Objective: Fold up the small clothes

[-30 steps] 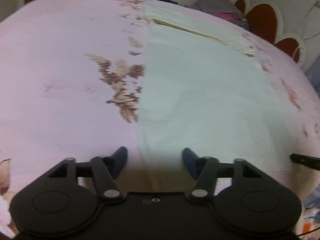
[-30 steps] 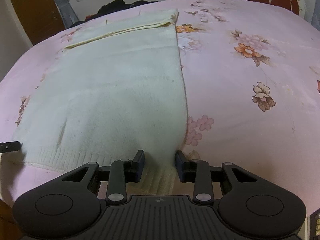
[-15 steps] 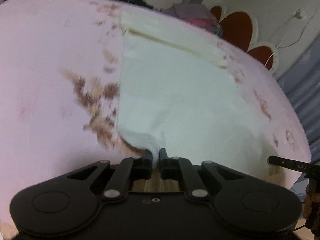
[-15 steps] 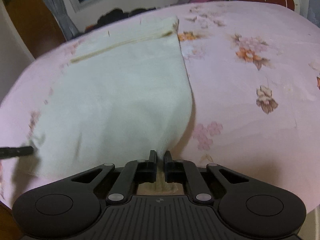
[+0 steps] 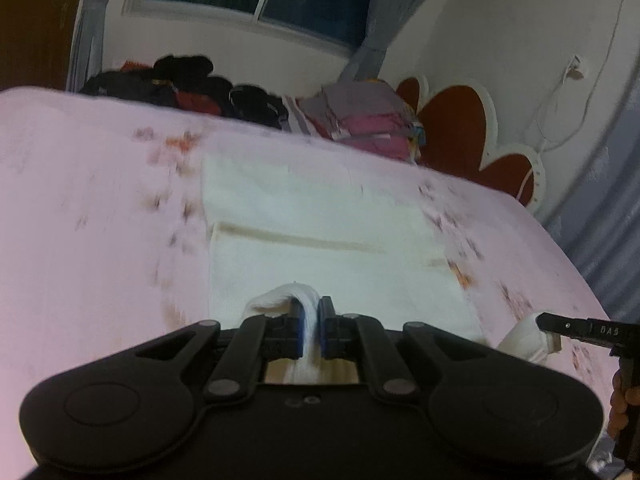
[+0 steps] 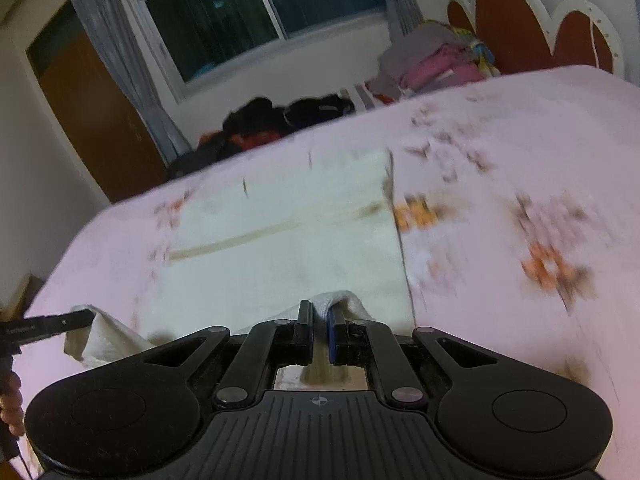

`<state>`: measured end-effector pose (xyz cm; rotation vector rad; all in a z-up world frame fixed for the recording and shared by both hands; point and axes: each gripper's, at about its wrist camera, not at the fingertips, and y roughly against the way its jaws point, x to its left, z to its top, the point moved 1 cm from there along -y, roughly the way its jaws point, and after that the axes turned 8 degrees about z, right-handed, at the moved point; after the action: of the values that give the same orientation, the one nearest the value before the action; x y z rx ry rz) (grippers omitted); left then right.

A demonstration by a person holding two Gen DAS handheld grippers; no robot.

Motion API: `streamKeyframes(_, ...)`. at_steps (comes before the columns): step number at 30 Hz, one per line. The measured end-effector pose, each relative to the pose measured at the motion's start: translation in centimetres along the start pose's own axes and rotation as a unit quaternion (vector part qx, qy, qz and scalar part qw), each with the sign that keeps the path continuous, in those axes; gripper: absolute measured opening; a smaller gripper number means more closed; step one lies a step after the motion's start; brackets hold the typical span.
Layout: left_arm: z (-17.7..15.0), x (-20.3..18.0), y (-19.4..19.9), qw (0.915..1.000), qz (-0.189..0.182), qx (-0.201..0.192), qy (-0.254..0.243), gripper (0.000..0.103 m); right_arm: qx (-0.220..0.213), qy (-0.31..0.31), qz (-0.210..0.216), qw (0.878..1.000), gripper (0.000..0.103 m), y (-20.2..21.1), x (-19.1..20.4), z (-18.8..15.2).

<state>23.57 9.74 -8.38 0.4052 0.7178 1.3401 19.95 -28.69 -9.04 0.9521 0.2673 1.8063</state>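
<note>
A cream knit garment (image 5: 320, 248) lies on the pink floral bed, also in the right wrist view (image 6: 288, 256). My left gripper (image 5: 311, 322) is shut on its near hem at the left corner, lifted above the bed. My right gripper (image 6: 319, 328) is shut on the hem at the right corner, also lifted. The right gripper's finger (image 5: 568, 326) shows in the left wrist view with cloth pinched. The left gripper's finger (image 6: 48, 324) shows at the left edge of the right wrist view. The lifted hem hangs over the garment's lower part and hides it.
Pink floral bed sheet (image 5: 88, 216) spreads around the garment. Dark clothes (image 5: 184, 84) and a folded pink and grey pile (image 5: 360, 120) sit at the far edge. A red flower-shaped headboard (image 5: 472, 132) stands at the right. A window (image 6: 256, 12) is behind.
Both grippers, shut on the hem since half a second ago, have lifted it and carried it forward toward the far end of the garment. The views are tilted up and blurred.
</note>
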Motion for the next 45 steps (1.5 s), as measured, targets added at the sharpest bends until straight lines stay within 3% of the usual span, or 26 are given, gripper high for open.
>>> streamKeyframes(13, 8.3, 1.7, -12.1, 0.9973, 0.031, -0.016, 0.064, 0.006, -0.035, -0.036, 0.013, 0.999, 0.006, -13.5, -5.0, 11.7)
streamKeyframes(18, 10.4, 2.8, -16.2, 0.9941, 0.056, -0.015, 0.092, 0.006, -0.041, -0.063, 0.000, 0.997, 0.006, -17.8, -7.7, 14.4)
streamKeyframes(24, 11.5, 3.0, -21.0, 0.9915, 0.089, 0.016, 0.093, 0.008, -0.009, -0.074, -0.023, 0.997, 0.006, -22.7, -10.2, 15.2)
streamKeyframes(27, 12.0, 3.3, -22.5, 0.9893, 0.111, 0.019, 0.092, 0.023, -0.008, -0.083, -0.032, 0.996, 0.007, -24.0, -10.8, 15.0)
streamKeyframes(31, 13.3, 4.1, -22.5, 0.9872, 0.119, 0.004, 0.106, 0.056, -0.007, -0.097, -0.029, 0.995, 0.011, -24.9, -11.8, 15.6)
streamKeyframes(32, 13.5, 4.2, -22.3, 0.9869, 0.122, -0.003, 0.106, 0.066, -0.009, -0.093, -0.031, 0.995, 0.024, -24.9, -11.9, 15.7)
streamKeyframes(33, 13.7, 4.4, -22.0, 0.9869, 0.123, -0.010, 0.104, 0.068, -0.017, -0.085, -0.038, 0.996, 0.038, -24.8, -11.9, 15.9)
streamKeyframes(34, 13.8, 4.5, -22.0, 0.9873, 0.123, -0.012, 0.100, 0.068, -0.028, -0.078, -0.043, 0.996, 0.065, -24.5, -11.8, 16.0)
streamKeyframes(35, 13.9, 4.6, -22.0, 0.9881, 0.123, -0.010, 0.092, 0.068, -0.035, -0.069, -0.041, 0.996, 0.069, -24.4, -11.7, 16.2)
streamKeyframes(42, 12.3, 4.5, -23.8, 0.9908, 0.126, 0.029, 0.041, 0.057, 0.002, -0.001, -0.050, 0.999, 0.069, -26.2, -10.8, 15.5)
streamKeyframes(44, 11.8, 4.5, -24.6, 0.9897, 0.133, 0.041, 0.035, 0.043, 0.015, 0.015, -0.061, 0.998, 0.068, -27.1, -10.8, 14.9)
streamKeyframes(45, 11.6, 4.5, -24.8, 0.9891, 0.137, 0.044, 0.033, 0.039, 0.021, 0.022, -0.064, 0.998, 0.062, -27.5, -10.8, 14.6)
